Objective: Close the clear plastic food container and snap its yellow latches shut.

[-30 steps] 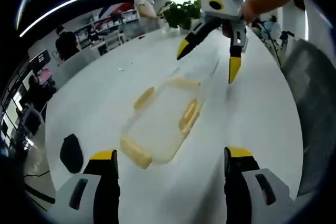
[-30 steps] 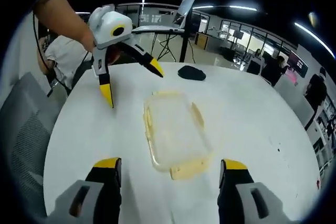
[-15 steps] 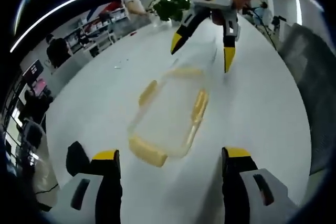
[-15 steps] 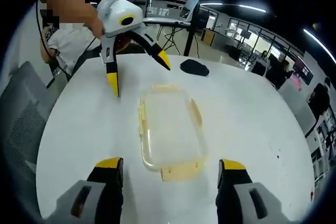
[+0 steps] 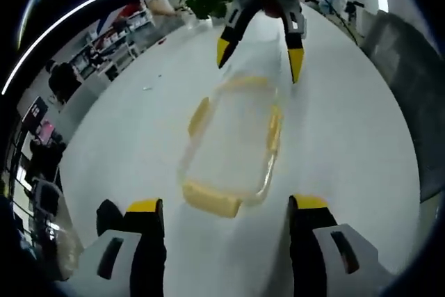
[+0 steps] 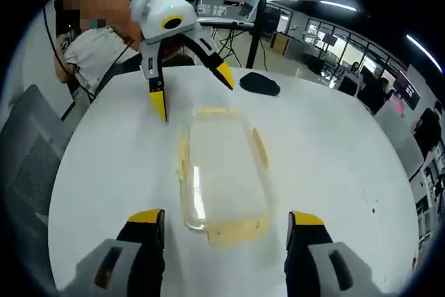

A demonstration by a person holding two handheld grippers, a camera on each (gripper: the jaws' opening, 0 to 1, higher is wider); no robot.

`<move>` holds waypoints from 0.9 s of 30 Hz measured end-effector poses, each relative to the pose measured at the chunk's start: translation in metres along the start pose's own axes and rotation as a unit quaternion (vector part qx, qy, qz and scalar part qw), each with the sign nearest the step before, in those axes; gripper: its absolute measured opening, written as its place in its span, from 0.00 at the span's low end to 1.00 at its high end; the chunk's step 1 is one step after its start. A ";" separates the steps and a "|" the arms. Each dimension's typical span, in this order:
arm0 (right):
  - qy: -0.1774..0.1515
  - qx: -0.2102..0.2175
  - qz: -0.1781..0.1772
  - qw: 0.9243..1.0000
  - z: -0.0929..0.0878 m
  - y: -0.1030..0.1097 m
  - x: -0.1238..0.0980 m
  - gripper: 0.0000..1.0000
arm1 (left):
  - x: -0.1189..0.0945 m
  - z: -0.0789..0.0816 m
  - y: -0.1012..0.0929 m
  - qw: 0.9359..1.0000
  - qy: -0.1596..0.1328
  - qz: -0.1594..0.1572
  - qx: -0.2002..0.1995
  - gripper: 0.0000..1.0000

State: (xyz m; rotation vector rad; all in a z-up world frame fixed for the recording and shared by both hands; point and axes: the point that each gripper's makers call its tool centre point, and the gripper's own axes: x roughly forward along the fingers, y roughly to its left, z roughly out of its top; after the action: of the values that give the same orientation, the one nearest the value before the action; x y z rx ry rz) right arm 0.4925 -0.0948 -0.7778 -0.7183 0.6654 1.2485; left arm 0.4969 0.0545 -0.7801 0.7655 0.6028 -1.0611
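1. White and round-edged, the desk (image 5: 348,144) carries everything — its bare top also spreads across the right gripper view (image 6: 334,144).
2. Clear plastic, the food container (image 5: 233,147) lies flat near the middle of the desk, well in from every edge; in the right gripper view (image 6: 222,172) it sits lengthwise between the two tools.
3. Left tool (image 5: 222,238): its yellow-tipped jaws stand wide apart at the bottom of its own view, short of the container's near end and not touching it. From the other side (image 6: 191,88) it hangs above the container's far end, jaws spread, held by a person's hand.
4. Right tool (image 6: 222,241): jaws wide as well, holding nothing, just short of the container's near end; opposite (image 5: 257,57) it hovers over the far end.
5. Yellow latches (image 6: 233,227) — pale strips along the container's ends and long sides.
6. Dark, flat object (image 6: 259,84) near the desk's far edge, well apart from the container; I cannot tell what it is.
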 end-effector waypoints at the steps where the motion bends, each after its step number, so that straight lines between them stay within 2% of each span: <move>1: 0.006 -0.006 0.000 1.000 -0.002 -0.001 0.001 0.71 | 0.001 0.000 0.001 1.000 0.002 -0.003 0.007 0.71; 5: 0.011 -0.006 0.007 1.000 -0.002 -0.002 0.002 0.71 | 0.004 0.000 0.003 1.000 0.006 -0.013 0.025 0.71; 8: 0.031 -0.019 0.018 0.999 -0.010 0.000 0.005 0.70 | 0.007 -0.002 0.005 0.999 0.013 -0.026 0.043 0.71; 18: 0.061 -0.029 0.041 0.997 -0.022 -0.002 0.011 0.66 | 0.011 -0.007 0.010 0.995 0.035 -0.058 0.068 0.69; 27: 0.068 -0.031 0.051 0.996 -0.021 -0.007 0.011 0.62 | 0.015 -0.005 0.016 0.992 0.046 -0.080 0.088 0.67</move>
State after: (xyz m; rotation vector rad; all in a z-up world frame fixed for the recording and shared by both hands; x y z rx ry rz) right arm 0.5005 -0.1058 -0.7987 -0.8340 0.7865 1.3264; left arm 0.5169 0.0551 -0.7904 0.9359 0.6638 -1.2425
